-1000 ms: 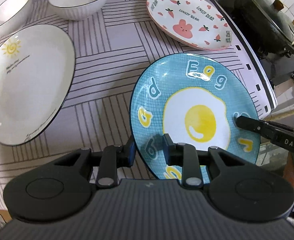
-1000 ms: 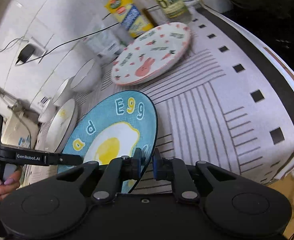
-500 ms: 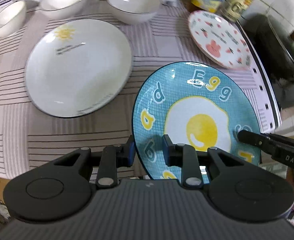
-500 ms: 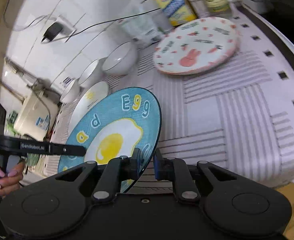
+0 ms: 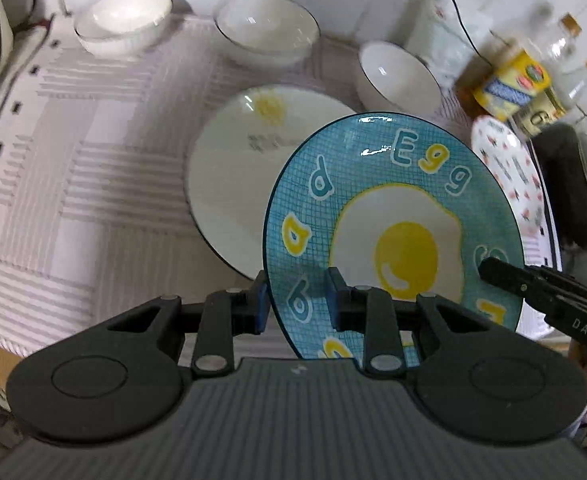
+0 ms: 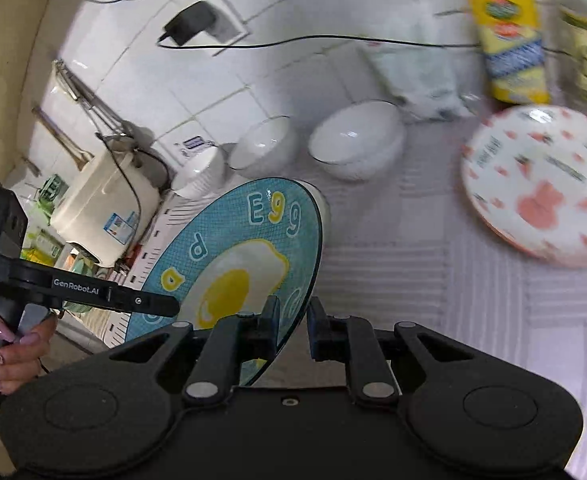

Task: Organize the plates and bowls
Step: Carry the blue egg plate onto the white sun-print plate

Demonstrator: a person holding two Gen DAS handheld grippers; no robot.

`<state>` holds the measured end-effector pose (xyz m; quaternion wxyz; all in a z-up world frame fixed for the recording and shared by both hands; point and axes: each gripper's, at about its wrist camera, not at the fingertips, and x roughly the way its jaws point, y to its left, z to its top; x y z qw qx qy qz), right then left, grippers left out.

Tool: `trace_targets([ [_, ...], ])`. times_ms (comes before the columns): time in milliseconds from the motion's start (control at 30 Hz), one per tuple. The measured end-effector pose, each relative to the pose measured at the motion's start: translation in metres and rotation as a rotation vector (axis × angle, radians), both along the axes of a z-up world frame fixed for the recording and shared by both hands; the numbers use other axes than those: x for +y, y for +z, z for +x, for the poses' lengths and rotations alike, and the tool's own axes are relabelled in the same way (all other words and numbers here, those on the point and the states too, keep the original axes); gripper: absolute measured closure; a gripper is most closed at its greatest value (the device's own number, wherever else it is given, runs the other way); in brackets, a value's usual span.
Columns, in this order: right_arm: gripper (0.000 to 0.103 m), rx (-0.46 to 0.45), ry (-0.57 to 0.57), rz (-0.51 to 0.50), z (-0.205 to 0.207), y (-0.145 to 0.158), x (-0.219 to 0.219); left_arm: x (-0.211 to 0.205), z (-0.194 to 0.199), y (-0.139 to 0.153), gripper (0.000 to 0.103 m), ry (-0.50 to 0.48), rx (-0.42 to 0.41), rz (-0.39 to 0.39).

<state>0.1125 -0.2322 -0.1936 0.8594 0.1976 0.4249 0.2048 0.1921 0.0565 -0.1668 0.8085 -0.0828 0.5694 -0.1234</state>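
Note:
A blue plate with a fried-egg picture [image 5: 393,216] is held in the air, tilted, over the counter. My left gripper [image 5: 295,300] is shut on its near left rim. My right gripper [image 6: 291,322] is shut on its right rim; the plate also shows in the right wrist view [image 6: 237,256]. A white plate with a sun [image 5: 237,172] lies just behind and below it. Three white bowls [image 5: 123,20] [image 5: 265,32] [image 5: 395,76] stand along the back. A pink bunny plate [image 6: 541,184] lies at the right.
A striped cloth [image 5: 93,168] covers the counter. Oil bottles [image 5: 513,84] and a white bag stand at the back right by the tiled wall. A dark pan [image 5: 573,188] sits on the stove at the right. A rice cooker [image 6: 105,200] stands at the far left.
Both grippers have carried the blue plate up and to the left, from beside the bunny plate to partly over the white sun plate. More of the left counter and bowls has come into view.

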Motion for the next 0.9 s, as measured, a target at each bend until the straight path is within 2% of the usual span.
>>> trace_targets([
  [167, 0.084, -0.01, 0.024, -0.001, 0.028, -0.004, 0.021, 0.02, 0.025, -0.007, 0.077, 0.012, 0.02, 0.007],
  [433, 0.084, -0.009, 0.006, 0.009, 0.053, -0.027, 0.05, 0.039, 0.06, -0.028, 0.075, -0.005, 0.049, 0.044],
  [633, 0.084, 0.013, -0.044, -0.005, 0.059, -0.043, 0.064, 0.047, 0.075, -0.046, 0.075, -0.018, 0.103, 0.042],
  [900, 0.084, 0.04, -0.073, -0.062, 0.065, -0.048, 0.075, 0.047, 0.087, -0.056, 0.074, -0.034, 0.134, 0.042],
])
